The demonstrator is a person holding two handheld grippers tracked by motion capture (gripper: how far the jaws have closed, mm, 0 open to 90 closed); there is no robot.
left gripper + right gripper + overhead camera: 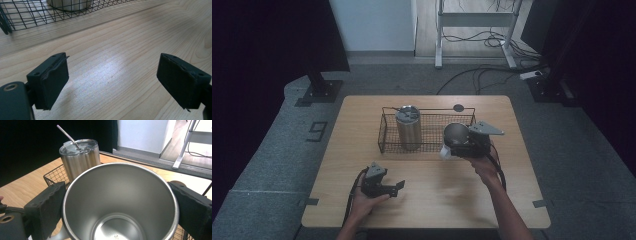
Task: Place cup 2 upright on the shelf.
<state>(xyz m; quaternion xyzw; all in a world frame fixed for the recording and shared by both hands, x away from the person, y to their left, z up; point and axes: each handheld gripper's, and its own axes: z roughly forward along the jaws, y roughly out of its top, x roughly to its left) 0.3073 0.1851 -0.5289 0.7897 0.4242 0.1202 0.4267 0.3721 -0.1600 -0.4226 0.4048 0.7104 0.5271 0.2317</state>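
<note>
My right gripper (457, 144) is shut on an empty steel mug (120, 202), its jaws pressed against both sides of the rim. It holds the mug (455, 134) above the right end of a black wire basket (384, 131). A lidded steel tumbler (408, 127) with a metal straw stands upright in the basket's left half. The same tumbler (79, 158) shows beyond the mug in the right gripper view. My left gripper (398, 188) rests low over the table's front left, open, with bare wood between its jaws (111, 77).
The wooden table (432, 200) has free room in front of the basket. A dark round spot (458, 107) lies behind the basket. The basket's corner (27, 13) is ahead of the left gripper. Cables, a desk frame and dark stands surround the table on the floor.
</note>
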